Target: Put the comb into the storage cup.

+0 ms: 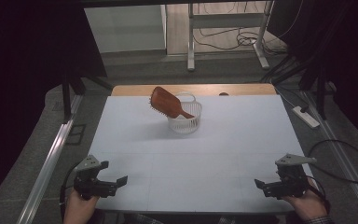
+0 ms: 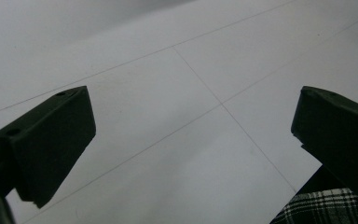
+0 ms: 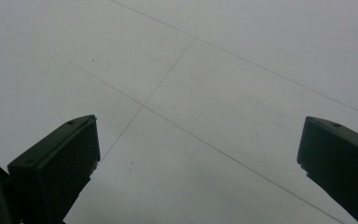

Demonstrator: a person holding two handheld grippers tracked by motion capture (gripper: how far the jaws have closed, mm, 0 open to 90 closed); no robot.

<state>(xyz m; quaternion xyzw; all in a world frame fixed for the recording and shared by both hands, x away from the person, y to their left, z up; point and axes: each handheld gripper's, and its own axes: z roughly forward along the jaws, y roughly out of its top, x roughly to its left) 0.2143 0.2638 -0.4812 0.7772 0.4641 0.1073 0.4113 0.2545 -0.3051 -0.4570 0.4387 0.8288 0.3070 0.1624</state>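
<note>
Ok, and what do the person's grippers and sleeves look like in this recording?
Both the left gripper and the right gripper are black, each with two blocky, flat-faced jaws and a grey three-cornered plate on top. A dark cable trails from each. A plaid cuff shows at the right wrist, and plaid cloth edges the left gripper view.

White table [image 1: 223, 154]; white basket [image 1: 186, 122] at far centre, wooden hairbrush [image 1: 168, 103] propped inside.

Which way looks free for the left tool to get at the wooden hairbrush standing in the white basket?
Probably yes, straight ahead: the left tool is open at the near edge, and bare mat lies between it and the hairbrush leaning from the basket.
</note>
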